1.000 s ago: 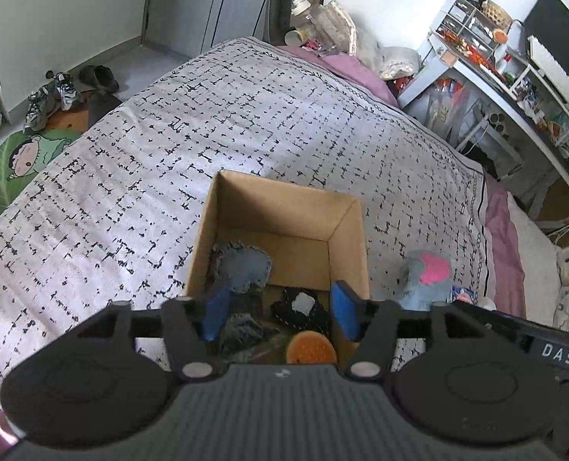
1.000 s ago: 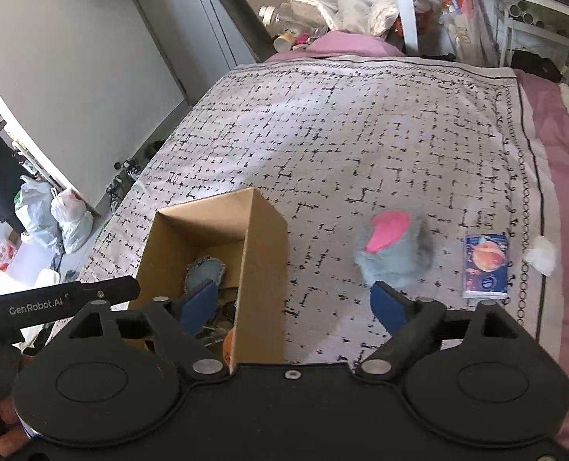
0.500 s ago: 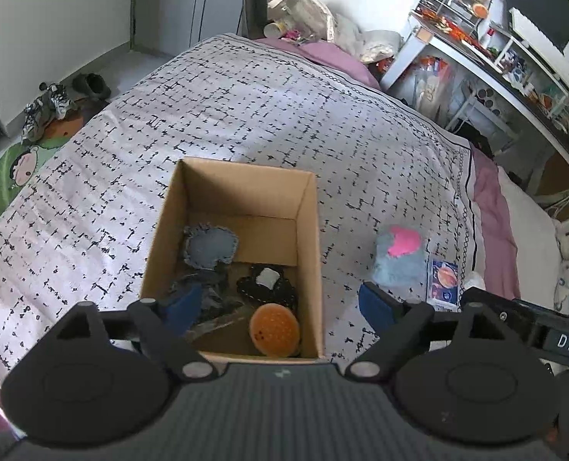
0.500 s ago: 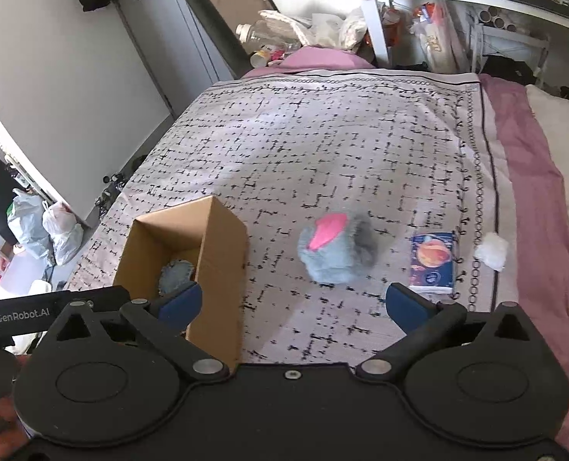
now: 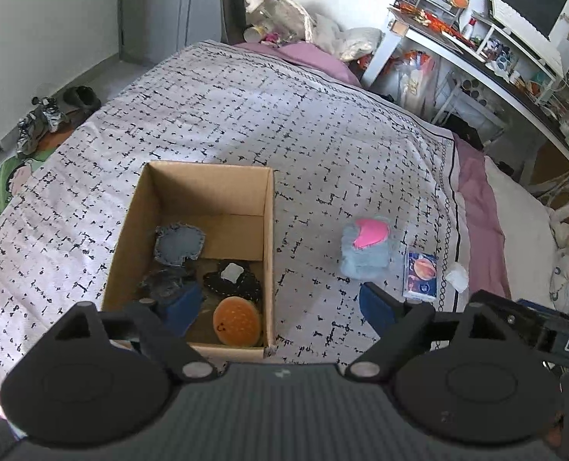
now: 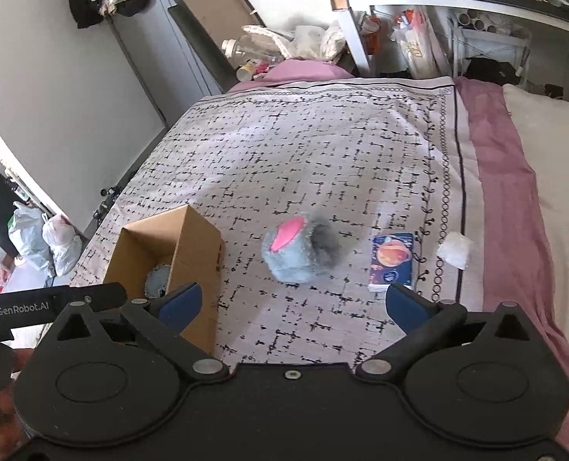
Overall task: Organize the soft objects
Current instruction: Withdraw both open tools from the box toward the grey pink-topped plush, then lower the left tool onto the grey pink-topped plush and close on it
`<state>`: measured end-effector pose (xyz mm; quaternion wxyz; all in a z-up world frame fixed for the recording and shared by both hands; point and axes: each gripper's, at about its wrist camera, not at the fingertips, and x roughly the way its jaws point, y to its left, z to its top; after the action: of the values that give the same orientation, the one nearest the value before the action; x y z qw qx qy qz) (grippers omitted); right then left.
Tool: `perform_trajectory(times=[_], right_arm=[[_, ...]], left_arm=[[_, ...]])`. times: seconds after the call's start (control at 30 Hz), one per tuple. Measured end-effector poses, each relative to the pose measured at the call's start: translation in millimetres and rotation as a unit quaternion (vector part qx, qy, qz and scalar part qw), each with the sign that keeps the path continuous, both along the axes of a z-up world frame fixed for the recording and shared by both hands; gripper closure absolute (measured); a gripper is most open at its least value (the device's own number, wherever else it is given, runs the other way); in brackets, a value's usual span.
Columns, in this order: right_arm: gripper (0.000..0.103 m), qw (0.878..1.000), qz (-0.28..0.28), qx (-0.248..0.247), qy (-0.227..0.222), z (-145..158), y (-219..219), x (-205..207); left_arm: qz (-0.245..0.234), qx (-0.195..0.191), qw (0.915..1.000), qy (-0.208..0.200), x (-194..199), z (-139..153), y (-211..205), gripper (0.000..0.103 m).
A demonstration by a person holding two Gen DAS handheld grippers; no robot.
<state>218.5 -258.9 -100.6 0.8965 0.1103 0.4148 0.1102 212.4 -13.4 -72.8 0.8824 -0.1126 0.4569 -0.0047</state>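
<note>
Both units are hovering over the bed (image 5: pixel 246 115). Left hand-held gripper (image 5: pixel 280 307) is sitting wide open with nothing between its fingers, one blue pad over the cardboard box (image 5: pixel 269 230). Right hand-held gripper (image 6: pixel 290 303) is also standing fully open and empty. Box is holding an orange round plush (image 5: pixel 236 320), a denim patch piece (image 5: pixel 178 244) and a dark stitched piece (image 5: pixel 232 282). Grey-blue plush with pink patch (image 6: pixel 298 249) is lying on the blanket outside, between the box and a small planet-print packet (image 6: pixel 392 265); a white crumpled bit (image 6: pixel 453 247) is lying just beyond.
</note>
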Motion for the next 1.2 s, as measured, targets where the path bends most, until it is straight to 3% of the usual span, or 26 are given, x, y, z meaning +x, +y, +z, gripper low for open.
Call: perform_trajectory(times=[0.67, 0.93, 1.1, 1.2], right_arm=[[0.001, 0.998, -0.049, 0.04, -0.006, -24, -52, 5], [0.013, 0.995, -0.059, 0.081, 0.019, -43, -55, 29], [0.014, 0.994, -0.062, 0.084, 0.026, -49, -54, 46], [0.019, 0.993, -0.066, 0.087, 0.042, -55, -56, 61]], left_arm=[[0.006, -0.008, 0.9998, -0.016, 6, -1, -36, 0.015], [-0.023, 0.011, 0.9994, -0.022, 20, -5, -56, 0.015], [-0.034, 0.01, 0.9992, -0.021, 36, -12, -66, 0.018], [-0.038, 0.008, 0.9989, -0.026, 47, -14, -71, 0.019]])
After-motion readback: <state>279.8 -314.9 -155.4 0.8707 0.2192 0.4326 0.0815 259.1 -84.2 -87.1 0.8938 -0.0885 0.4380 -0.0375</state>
